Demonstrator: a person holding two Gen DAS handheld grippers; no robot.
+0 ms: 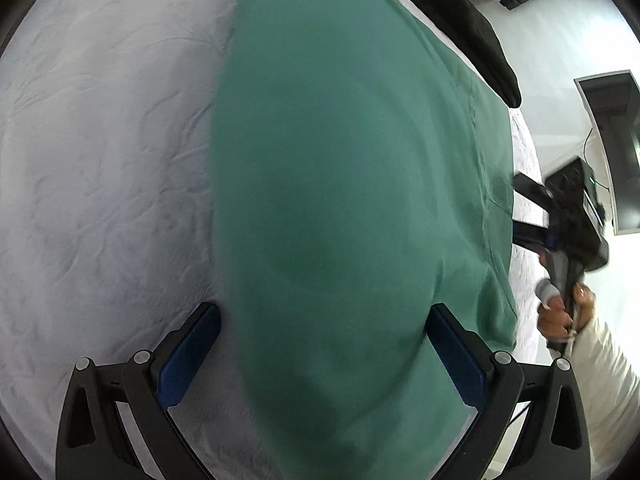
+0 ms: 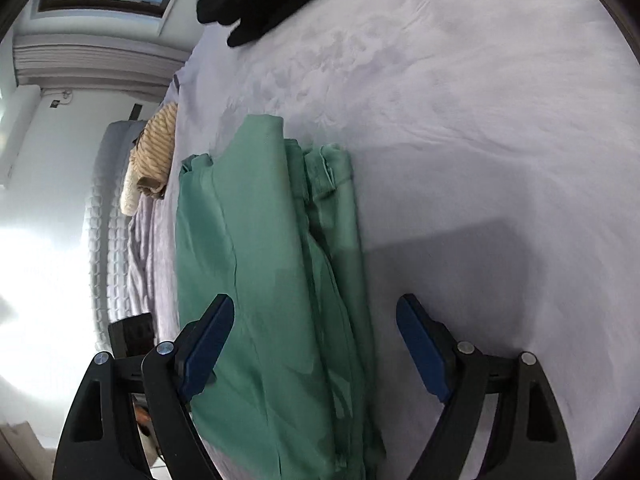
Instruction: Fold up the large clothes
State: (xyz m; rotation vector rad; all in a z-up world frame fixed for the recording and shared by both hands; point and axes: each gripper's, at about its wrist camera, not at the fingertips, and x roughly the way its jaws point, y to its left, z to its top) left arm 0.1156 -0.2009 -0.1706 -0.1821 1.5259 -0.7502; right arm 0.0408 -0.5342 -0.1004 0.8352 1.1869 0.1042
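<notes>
The green garment (image 2: 272, 280) lay on the bed (image 2: 480, 160), folded lengthwise into a long narrow stack whose long axis ran straight away from the right gripper (image 2: 316, 344), near the bed's left edge as that camera saw it. The right gripper stood released, both blue pads apart, nothing pinched; the near end of the stack passed between and below the fingers, closer to the left pad, with bare sheet under the right pad. In the left wrist view the same green cloth (image 1: 340, 200) filled the span between the fingers of the left gripper (image 1: 324, 356), also spread wide and pressing on nothing visible; the garment's left edge ran just inside its left pad. Whether either pad touched cloth could not be told. Judgement: both grippers sat at the near short end, so the coming move probably turns on carrying that end along the long axis toward the far end. Cloth looked smooth on top, soft, mid-weight; layered hems and a stitched band showed at the far end in the right view, slightly staggered. A black garment (image 2: 256, 4) lay at the far edge of the bed, well apart.
</notes>
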